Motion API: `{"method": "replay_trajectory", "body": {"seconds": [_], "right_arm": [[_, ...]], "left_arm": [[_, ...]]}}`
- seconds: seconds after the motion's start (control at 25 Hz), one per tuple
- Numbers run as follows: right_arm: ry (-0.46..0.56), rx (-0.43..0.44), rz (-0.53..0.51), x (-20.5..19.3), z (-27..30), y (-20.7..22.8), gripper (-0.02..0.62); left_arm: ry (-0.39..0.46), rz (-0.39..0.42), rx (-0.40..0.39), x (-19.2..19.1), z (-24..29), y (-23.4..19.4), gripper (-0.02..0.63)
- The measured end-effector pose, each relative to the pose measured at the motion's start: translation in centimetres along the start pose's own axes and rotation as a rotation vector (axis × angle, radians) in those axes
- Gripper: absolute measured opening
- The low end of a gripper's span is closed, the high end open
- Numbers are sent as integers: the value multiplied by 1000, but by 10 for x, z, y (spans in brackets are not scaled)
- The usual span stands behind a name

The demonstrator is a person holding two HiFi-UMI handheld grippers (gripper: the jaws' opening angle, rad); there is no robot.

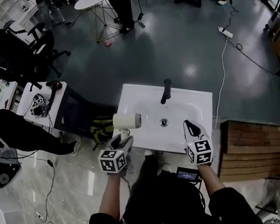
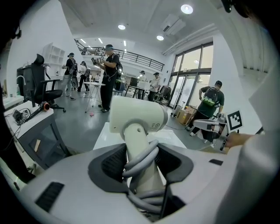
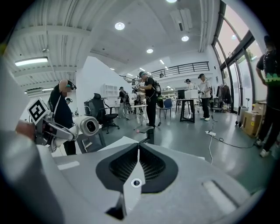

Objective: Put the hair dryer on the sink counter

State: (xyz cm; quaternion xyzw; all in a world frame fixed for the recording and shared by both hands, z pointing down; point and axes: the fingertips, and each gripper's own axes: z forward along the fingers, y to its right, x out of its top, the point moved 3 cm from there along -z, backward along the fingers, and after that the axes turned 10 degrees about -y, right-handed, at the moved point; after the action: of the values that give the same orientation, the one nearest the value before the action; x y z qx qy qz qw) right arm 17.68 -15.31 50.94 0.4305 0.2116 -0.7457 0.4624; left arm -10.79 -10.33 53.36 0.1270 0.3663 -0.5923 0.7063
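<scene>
A cream hair dryer [image 1: 127, 121] hangs over the left front corner of the white sink counter [image 1: 190, 102], nozzle pointing right. My left gripper [image 1: 122, 141] is shut on its handle. In the left gripper view the grey cord is wound round the handle [image 2: 142, 170] between the jaws, with the dryer head [image 2: 138, 116] above. My right gripper [image 1: 190, 126] is shut with nothing in it, over the counter's front right edge; its jaws meet in the right gripper view [image 3: 137, 164]. The hair dryer [image 3: 89, 125] shows at that view's left.
A black faucet [image 1: 165, 91] stands behind the basin drain [image 1: 164, 122]. A small white table [image 1: 40, 99] with black gear is to the left and a wooden bench [image 1: 259, 149] to the right. A cable [image 1: 224, 66] crosses the floor. People stand farther back.
</scene>
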Motion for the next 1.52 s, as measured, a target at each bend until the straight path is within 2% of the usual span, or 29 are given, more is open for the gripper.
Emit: {"method": "replay_trajectory", "body": {"seconds": [0.32,0.96,1.52], "right_arm": [[-7,-42,9,3,5,3,6],[-76,-102,3,10,50,-7,6],[-161,-98,-26,10,87,2,6]], "left_arm": [[-1,14,-15,20,14,-24,202],[-58,64,-48,57,55,-81,202],[-95,65,-73,87,108,-111,202]]}}
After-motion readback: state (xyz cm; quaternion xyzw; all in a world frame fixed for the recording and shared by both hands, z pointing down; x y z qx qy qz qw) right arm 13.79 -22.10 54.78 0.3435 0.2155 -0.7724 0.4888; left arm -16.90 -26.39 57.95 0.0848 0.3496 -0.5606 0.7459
